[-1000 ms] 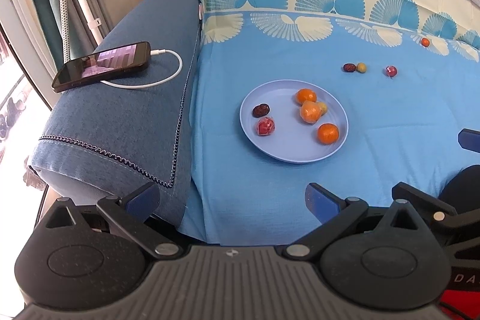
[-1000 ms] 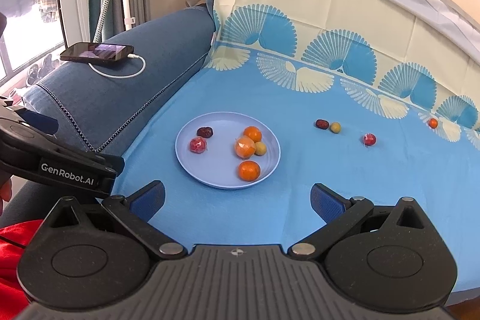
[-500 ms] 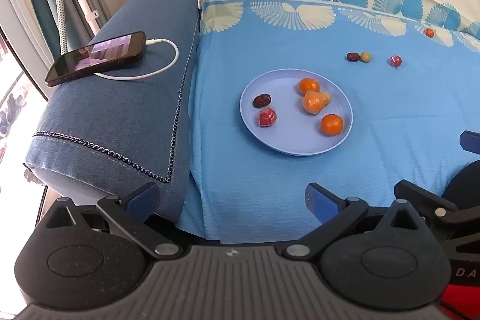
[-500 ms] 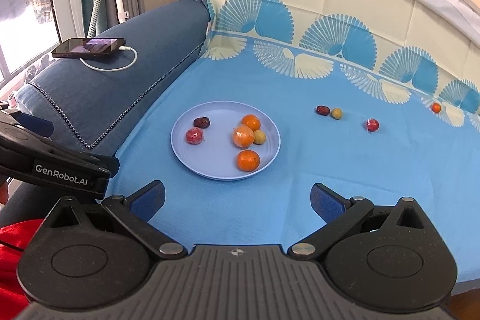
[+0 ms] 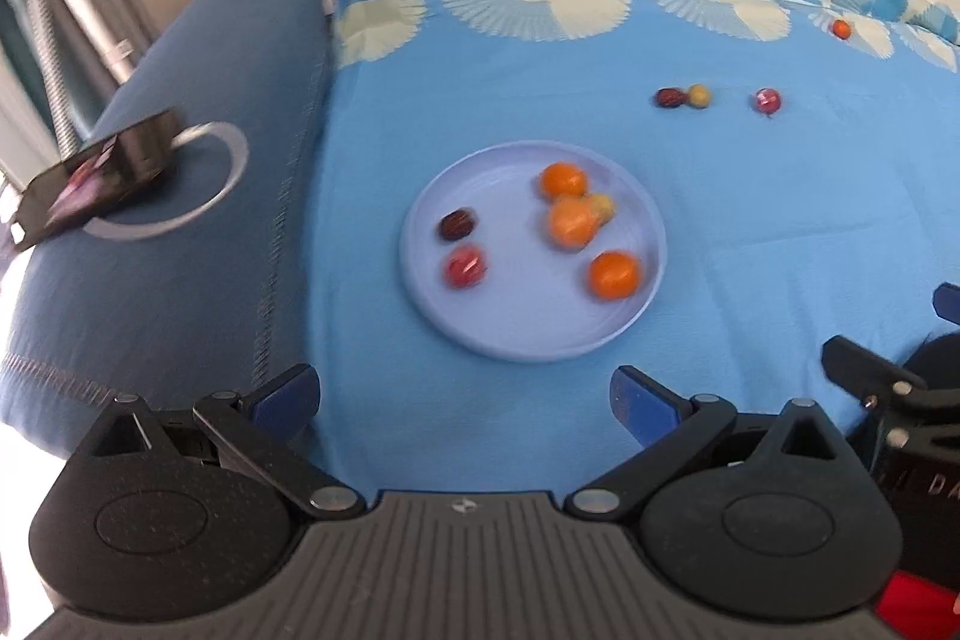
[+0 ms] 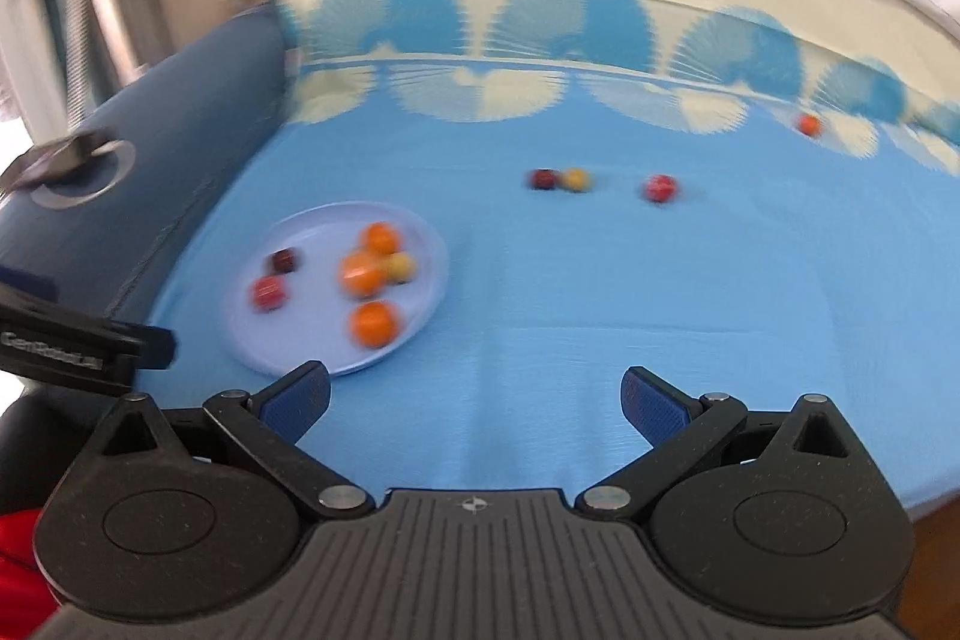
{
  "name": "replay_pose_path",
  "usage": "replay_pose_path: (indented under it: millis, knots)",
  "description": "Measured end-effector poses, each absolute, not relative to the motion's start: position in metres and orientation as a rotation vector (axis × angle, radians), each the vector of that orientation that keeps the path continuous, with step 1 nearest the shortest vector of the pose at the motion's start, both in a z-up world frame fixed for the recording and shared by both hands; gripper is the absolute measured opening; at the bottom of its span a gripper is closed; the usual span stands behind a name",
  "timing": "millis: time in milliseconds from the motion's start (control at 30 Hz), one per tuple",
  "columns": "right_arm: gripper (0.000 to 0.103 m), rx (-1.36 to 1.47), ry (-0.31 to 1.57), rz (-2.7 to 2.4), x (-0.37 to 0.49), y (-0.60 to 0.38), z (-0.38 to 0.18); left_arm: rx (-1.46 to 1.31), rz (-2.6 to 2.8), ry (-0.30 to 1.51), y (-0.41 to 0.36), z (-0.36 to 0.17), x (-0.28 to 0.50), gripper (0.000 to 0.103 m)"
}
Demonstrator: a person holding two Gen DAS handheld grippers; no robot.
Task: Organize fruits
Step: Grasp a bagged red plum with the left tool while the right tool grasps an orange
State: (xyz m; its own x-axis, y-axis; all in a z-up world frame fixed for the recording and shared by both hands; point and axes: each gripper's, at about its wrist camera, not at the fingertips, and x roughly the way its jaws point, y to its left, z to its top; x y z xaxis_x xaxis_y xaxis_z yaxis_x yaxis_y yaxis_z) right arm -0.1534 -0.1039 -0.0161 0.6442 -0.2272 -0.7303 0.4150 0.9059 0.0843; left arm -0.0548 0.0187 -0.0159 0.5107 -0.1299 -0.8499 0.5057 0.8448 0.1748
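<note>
While both views blur, the round lavender plate (image 5: 480,334) lies flat on the blue cloth (image 5: 750,232), with no long axis, holding three orange fruits (image 5: 613,275), one yellow, two dark red. Four more small fruits (image 6: 660,188) lie scattered beyond it. Left gripper (image 5: 465,397) and right gripper (image 6: 474,397) hover spread wide, empty. A phone (image 5: 90,178) rests on the denim armrest (image 5: 180,280).

Your left gripper (image 5: 465,397) is showing matte black linkage arms, silver pivot pins, blue finger pads (image 5: 288,391) and a ribbed grey base. Your right gripper (image 6: 474,397) is looking identical, and you are wearing red at the frame edges.
</note>
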Motion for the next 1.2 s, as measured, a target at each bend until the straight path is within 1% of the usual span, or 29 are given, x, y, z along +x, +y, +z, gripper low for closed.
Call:
replay_pose_path:
  millis: [233, 400, 600, 733, 900, 1067, 1100, 1133, 1167, 1200]
  knots:
    - [0.102, 0.334, 0.753, -0.589, -0.159, -0.215, -0.029, 0.52, -0.529, 0.902, -0.082, -0.018, -0.015, 0.103]
    - [0.102, 0.315, 0.686, -0.723, -0.149, -0.305, -0.044, 0.548, -0.649, 0.88, -0.167, -0.031, 0.014, 0.103]
    - [0.102, 0.252, 0.552, -0.864, -0.101, -0.457, -0.071, 0.574, -0.785, 0.886, -0.28, -0.077, 0.038, 0.103]
    - [0.102, 0.304, 0.588, -0.885, -0.057, -0.562, -0.109, 0.57, -0.822, 0.945, -0.344, -0.122, 0.058, 0.103]
    - [0.102, 0.36, 0.609, -0.891, -0.003, -0.648, -0.156, 0.574, -0.818, 0.966, -0.384, -0.159, 0.082, 0.103]
    - [0.102, 0.43, 0.671, -0.895, 0.043, -0.688, -0.195, 0.613, -0.84, 0.928, -0.399, -0.175, 0.093, 0.103]
    - [0.102, 0.379, 0.647, -0.937, 0.051, -0.688, -0.199, 0.62, -0.843, 0.928, -0.4, -0.178, 0.093, 0.103]
    - [0.102, 0.336, 0.642, -0.939, 0.059, -0.688, -0.202, 0.61, -0.844, 0.924, -0.4, -0.179, 0.092, 0.096]
    - [0.102, 0.299, 0.637, -0.935, 0.066, -0.687, -0.205, 0.597, -0.848, 0.915, -0.399, -0.179, 0.09, 0.084]
    - [0.101, 0.284, 0.624, -0.931, 0.067, -0.686, -0.205, 0.592, -0.86, 0.912, -0.398, -0.179, 0.088, 0.049]
